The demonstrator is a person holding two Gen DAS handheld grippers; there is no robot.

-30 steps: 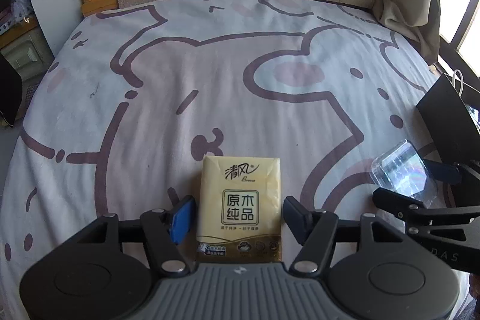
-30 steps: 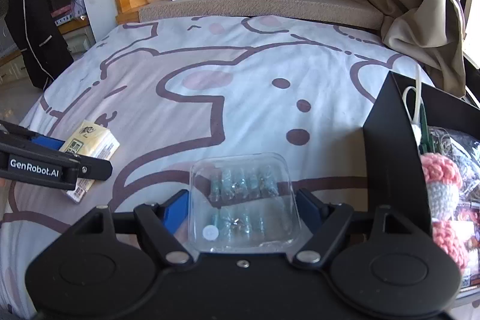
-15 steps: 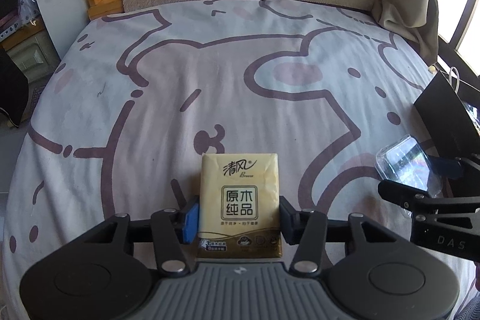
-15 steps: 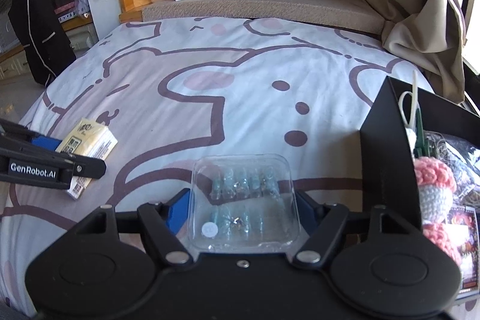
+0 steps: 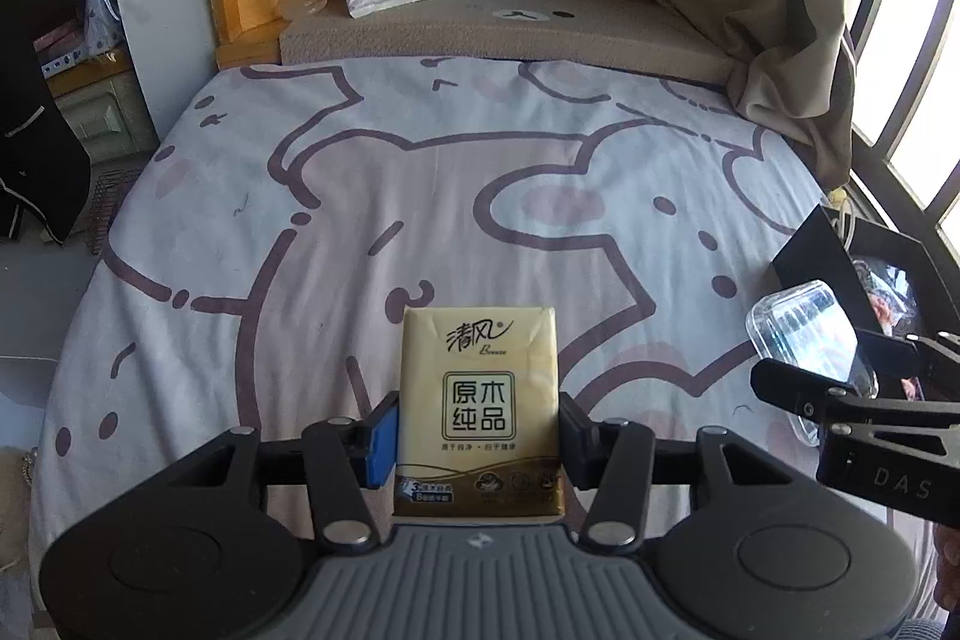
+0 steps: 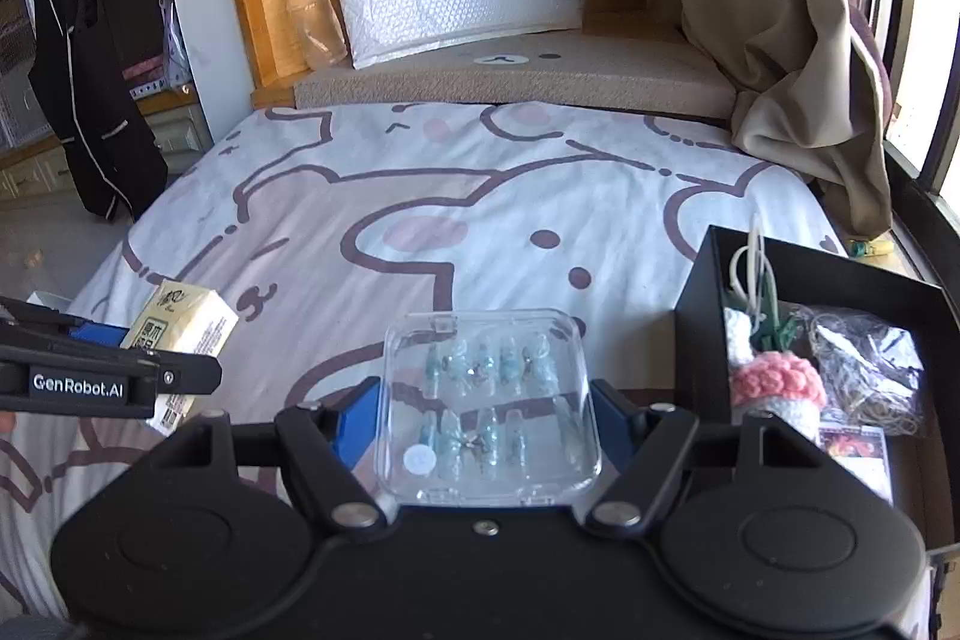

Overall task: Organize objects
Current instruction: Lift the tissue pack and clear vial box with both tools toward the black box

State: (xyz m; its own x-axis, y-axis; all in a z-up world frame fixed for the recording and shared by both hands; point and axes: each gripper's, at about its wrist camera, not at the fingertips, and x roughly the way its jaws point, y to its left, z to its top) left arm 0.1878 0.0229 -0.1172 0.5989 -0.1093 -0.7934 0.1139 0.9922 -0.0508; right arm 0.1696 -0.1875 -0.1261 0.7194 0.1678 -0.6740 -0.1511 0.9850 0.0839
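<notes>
- Because both items are bound for the black box (image 6: 699, 292) at right, we clamp the tissue pack (image 5: 480, 400) in the left gripper (image 5: 477, 439).
- Our right gripper (image 6: 486, 415) pinches the clear case (image 6: 489, 400) by its sides.

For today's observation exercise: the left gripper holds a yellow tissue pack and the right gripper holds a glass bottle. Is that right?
Not quite. The right gripper holds a clear plastic case, as the right wrist view shows. The left gripper does hold the tissue pack.

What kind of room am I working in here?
Most likely a bedroom in a home. The work surface is a bed with a cartoon-bear sheet, a beige curtain hangs by the window at its far right corner, and a black garment hangs on the left.
</notes>
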